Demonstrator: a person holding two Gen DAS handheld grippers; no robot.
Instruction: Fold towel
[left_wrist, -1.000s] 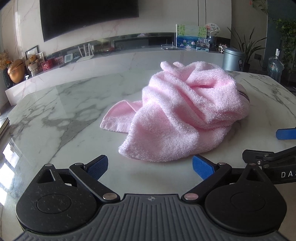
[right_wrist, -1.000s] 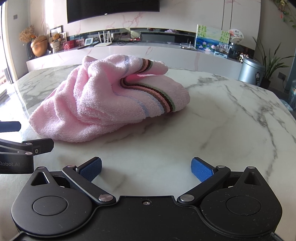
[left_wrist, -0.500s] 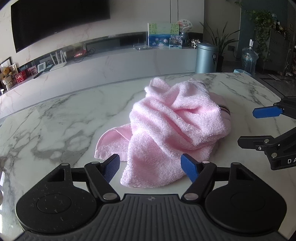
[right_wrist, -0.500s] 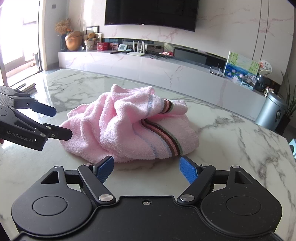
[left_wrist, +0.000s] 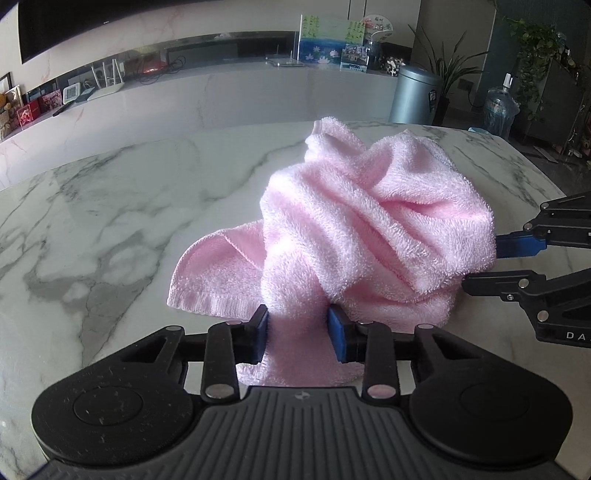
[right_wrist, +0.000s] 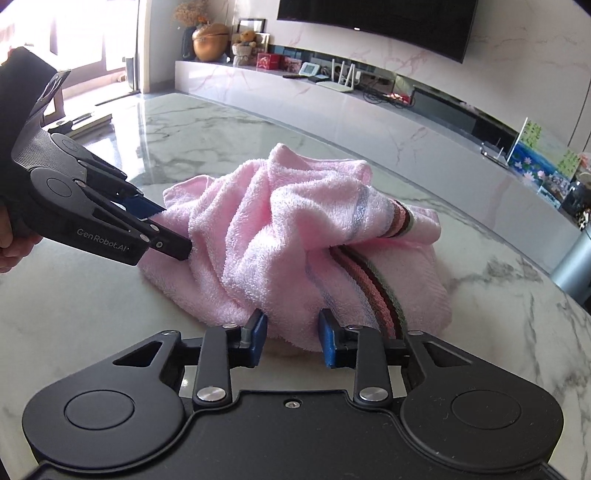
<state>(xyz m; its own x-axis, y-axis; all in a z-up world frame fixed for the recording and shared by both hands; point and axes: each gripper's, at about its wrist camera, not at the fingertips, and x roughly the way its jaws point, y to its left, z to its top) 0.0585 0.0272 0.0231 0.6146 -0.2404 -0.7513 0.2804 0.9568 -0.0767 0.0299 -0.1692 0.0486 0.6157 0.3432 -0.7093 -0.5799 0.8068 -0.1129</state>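
Note:
A crumpled pink towel (left_wrist: 369, 221) with a brown-and-green striped band (right_wrist: 384, 284) lies heaped on the marble table (left_wrist: 110, 221). My left gripper (left_wrist: 299, 332) is at its near edge, jaws closing, and a bunched fold fills the gap between the blue pads (left_wrist: 260, 330). From the right wrist view the left gripper (right_wrist: 177, 236) bites the towel's left side. My right gripper (right_wrist: 293, 334) is also closing, with the towel's near hem between its pads (right_wrist: 327, 338), beside the stripes. In the left wrist view the right gripper (left_wrist: 480, 266) pinches the towel's right edge.
The marble table (right_wrist: 498, 332) stretches wide around the towel. Behind it runs a long low ledge (left_wrist: 221, 99) with small items. A metal bin (left_wrist: 417, 96), a water bottle (left_wrist: 500, 110) and plants stand off the far right. A hand (right_wrist: 11, 243) holds the left gripper.
Both grippers came forward onto the towel from either side, and their jaws went from wide open to narrow around towel folds. The right view has rolled.

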